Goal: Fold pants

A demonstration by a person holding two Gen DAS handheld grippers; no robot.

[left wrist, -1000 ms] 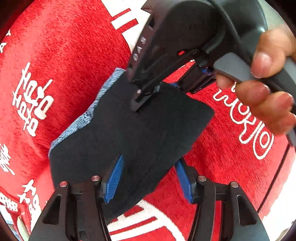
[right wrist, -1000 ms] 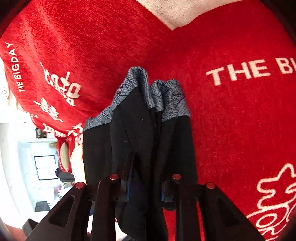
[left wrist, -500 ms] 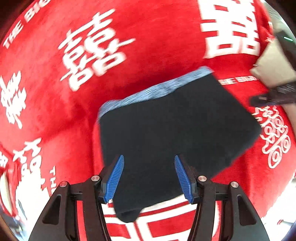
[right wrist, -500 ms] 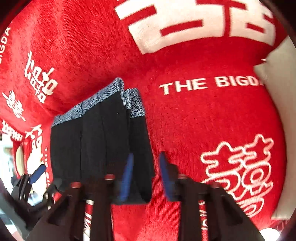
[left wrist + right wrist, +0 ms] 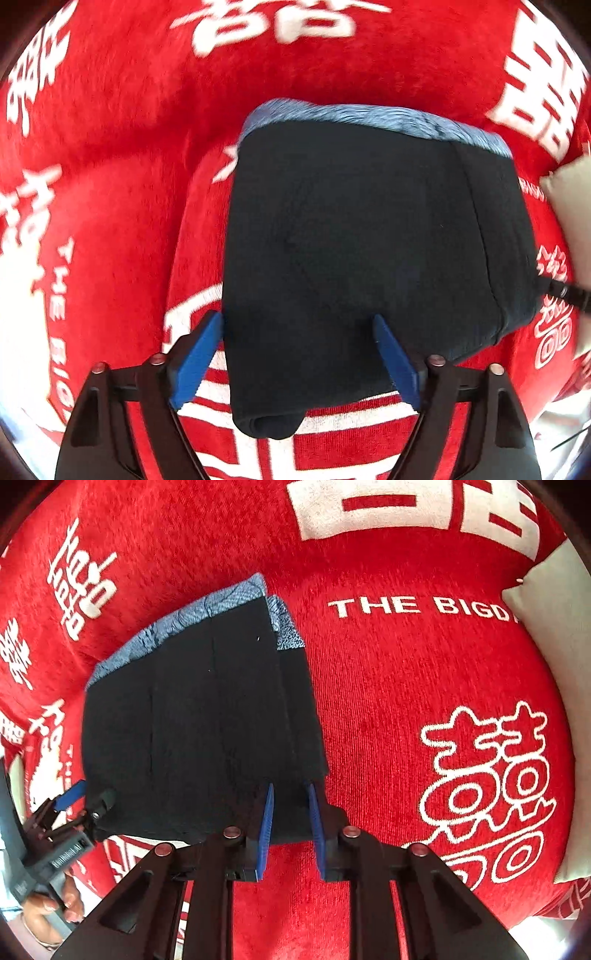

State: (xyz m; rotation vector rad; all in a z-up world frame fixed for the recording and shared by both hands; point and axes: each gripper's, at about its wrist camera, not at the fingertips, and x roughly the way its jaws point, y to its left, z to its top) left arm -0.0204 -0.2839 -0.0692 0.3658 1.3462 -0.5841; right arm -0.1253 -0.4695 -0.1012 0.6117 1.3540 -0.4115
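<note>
One pair of folded black pants (image 5: pixel 354 251), one red printed blanket (image 5: pixel 388 709), one pale cushion (image 5: pixel 554 627), two tongs: left tongs (image 5: pixel 297 354), right tongs (image 5: pixel 290 819).

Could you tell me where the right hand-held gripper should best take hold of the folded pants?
Probably the near right corner of the pants, approached from the near edge: the stacked layers end there in a thin flat edge, just ahead of the right hand-held gripper.

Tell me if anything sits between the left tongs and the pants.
Nothing visible does. The left tongs are open right over the near edge of the folded pants, which lie on the red blanket. The right tongs are at the pants' other corner, to the side.
</note>
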